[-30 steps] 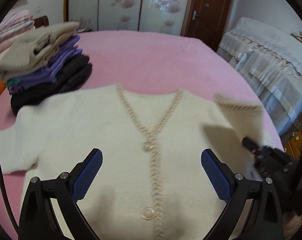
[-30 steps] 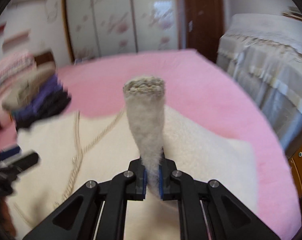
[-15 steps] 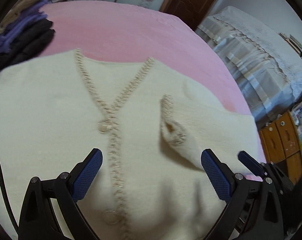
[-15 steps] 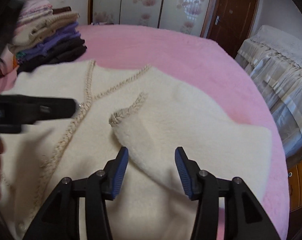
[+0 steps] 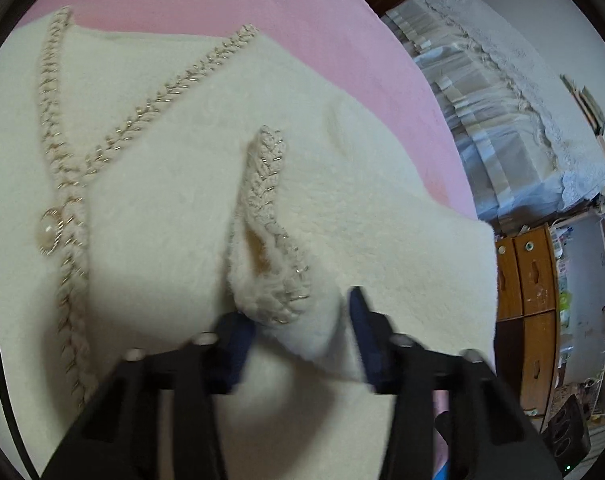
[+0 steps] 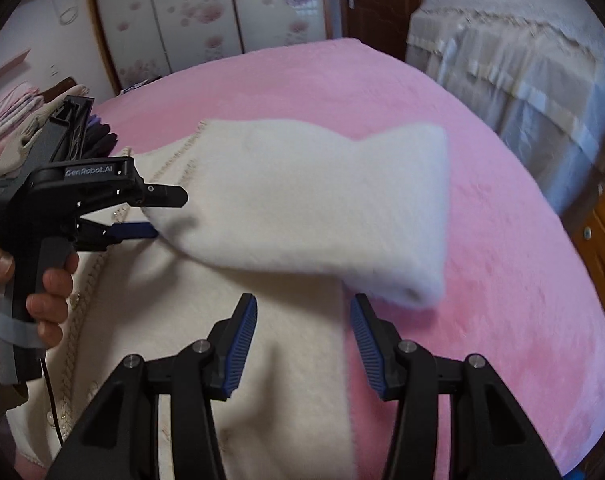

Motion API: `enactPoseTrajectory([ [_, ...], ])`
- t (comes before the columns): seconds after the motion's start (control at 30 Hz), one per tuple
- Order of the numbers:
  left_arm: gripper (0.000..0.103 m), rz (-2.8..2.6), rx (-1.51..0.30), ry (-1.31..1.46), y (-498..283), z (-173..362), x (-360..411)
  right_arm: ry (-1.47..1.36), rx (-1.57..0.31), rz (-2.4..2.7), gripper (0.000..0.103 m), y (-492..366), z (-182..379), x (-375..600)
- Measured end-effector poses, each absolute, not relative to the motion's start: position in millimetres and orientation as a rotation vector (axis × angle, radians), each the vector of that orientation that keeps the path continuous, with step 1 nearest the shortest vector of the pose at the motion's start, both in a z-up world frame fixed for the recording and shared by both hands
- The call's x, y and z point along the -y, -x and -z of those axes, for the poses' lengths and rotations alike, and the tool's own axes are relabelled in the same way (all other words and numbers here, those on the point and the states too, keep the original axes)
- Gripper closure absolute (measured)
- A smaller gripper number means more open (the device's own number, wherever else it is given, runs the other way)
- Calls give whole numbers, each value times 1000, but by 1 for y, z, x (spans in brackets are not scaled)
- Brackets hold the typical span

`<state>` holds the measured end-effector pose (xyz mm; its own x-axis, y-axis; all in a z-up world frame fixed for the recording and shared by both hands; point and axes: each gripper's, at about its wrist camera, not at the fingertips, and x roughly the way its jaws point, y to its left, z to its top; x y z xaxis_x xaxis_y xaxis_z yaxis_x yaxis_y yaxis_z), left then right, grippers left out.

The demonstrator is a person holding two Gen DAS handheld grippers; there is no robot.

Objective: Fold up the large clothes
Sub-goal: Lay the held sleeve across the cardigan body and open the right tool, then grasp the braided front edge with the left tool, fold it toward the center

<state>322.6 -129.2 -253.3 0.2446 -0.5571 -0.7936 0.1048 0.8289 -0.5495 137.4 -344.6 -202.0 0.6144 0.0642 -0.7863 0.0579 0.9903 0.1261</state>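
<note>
A cream cardigan (image 5: 154, 184) with braided trim and pearl buttons lies spread on the pink bed (image 5: 230, 4). Its right sleeve (image 6: 310, 200) is folded across the body, cuff (image 5: 270, 248) toward the middle. My left gripper (image 5: 298, 336) has its jaws partly closed around the sleeve cuff, with a gap still between the pads; in the right wrist view (image 6: 158, 216) its fingers straddle the sleeve end. My right gripper (image 6: 302, 340) is open and empty, over the cardigan's right edge below the sleeve.
A stack of folded clothes (image 6: 30, 136) sits at the bed's far left. A second bed with a lace cover (image 6: 522, 60) stands to the right, with a wooden cabinet (image 5: 530, 280) beside it. Wardrobe doors (image 6: 206, 12) line the far wall.
My right gripper let go of the sleeve and drew back. My left gripper moved right onto the sleeve cuff and its jaws narrowed around it.
</note>
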Motion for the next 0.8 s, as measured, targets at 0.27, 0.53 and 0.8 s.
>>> enactPoseTrajectory([
  [0.27,96,416,-1076,217,-338,166,177,-188,-929,26,54,-145,212,361],
  [0.53,96,383,-812,213,-348,40,167,-320,-916,-17,54,-185,213,368],
  [0.8,96,175,-765,202,-352,37,84,-230,-882,-71,54,-188,200,334],
])
